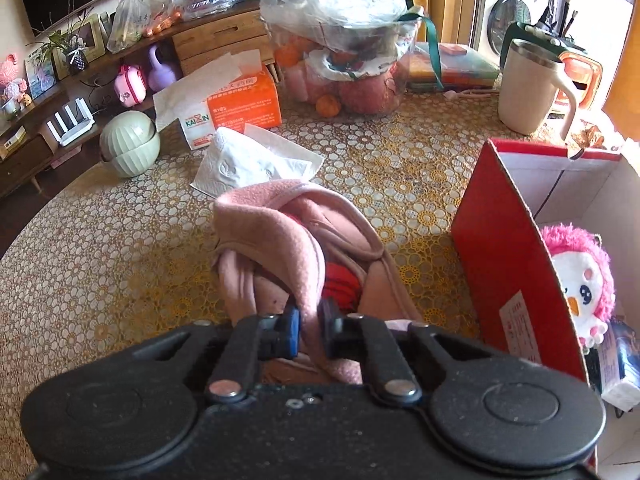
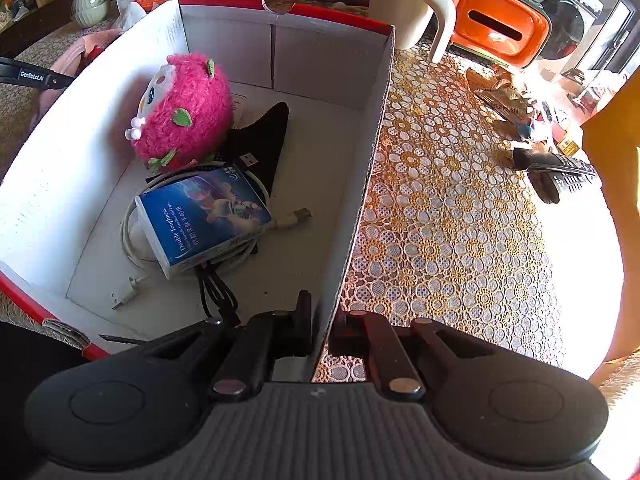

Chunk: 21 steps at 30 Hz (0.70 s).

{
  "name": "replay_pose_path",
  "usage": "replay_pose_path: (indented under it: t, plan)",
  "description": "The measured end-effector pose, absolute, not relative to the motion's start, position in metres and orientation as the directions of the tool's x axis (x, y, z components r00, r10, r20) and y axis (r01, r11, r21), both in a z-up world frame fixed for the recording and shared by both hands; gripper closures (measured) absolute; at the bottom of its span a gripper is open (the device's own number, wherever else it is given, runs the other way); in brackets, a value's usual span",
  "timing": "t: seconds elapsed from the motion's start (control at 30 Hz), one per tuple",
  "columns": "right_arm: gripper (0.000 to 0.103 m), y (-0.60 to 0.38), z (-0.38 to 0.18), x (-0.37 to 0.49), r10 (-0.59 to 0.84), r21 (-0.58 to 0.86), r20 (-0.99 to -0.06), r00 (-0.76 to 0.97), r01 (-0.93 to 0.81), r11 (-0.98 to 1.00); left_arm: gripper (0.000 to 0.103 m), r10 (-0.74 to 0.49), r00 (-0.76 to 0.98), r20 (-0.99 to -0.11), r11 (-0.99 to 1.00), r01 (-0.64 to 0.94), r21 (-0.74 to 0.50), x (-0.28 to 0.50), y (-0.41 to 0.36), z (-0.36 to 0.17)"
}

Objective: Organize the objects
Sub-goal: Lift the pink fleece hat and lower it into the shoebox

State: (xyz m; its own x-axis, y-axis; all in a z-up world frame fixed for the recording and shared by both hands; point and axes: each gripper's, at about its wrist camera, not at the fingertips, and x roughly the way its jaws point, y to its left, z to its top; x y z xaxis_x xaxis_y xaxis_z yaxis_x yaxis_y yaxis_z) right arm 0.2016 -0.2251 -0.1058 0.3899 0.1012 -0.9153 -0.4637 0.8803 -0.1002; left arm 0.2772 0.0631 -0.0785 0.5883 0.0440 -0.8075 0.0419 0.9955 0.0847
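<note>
Left gripper (image 1: pixel 309 330): we have it clenched on the pink cloth (image 1: pixel 280 240), heaped on the table just left of the red box (image 1: pixel 516 264).
Right gripper (image 2: pixel 320 332): we pinch the box's near-right wall.
Coming move: box lies right of the cloth; our left hand is nearer.

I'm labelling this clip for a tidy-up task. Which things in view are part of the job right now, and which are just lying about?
In the job:
- left gripper, shut on the pink cloth
- right gripper, shut on the box wall
- in the box: plush toy, tissue pack, cables

Lying about:
- mug
- tissue box
- fruit bag
- remotes
</note>
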Motion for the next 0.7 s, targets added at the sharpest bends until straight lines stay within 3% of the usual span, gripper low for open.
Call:
replay_pose_path:
  t: [0.7]
  plan:
    - [0.096, -0.223, -0.105, 0.2, 0.092, -0.116, -0.911, 0.402, -0.463, 0.879, 0.097, -0.066, 0.756, -0.652, 0.983, 0.163, 0.089, 0.214, 0.067, 0.065]
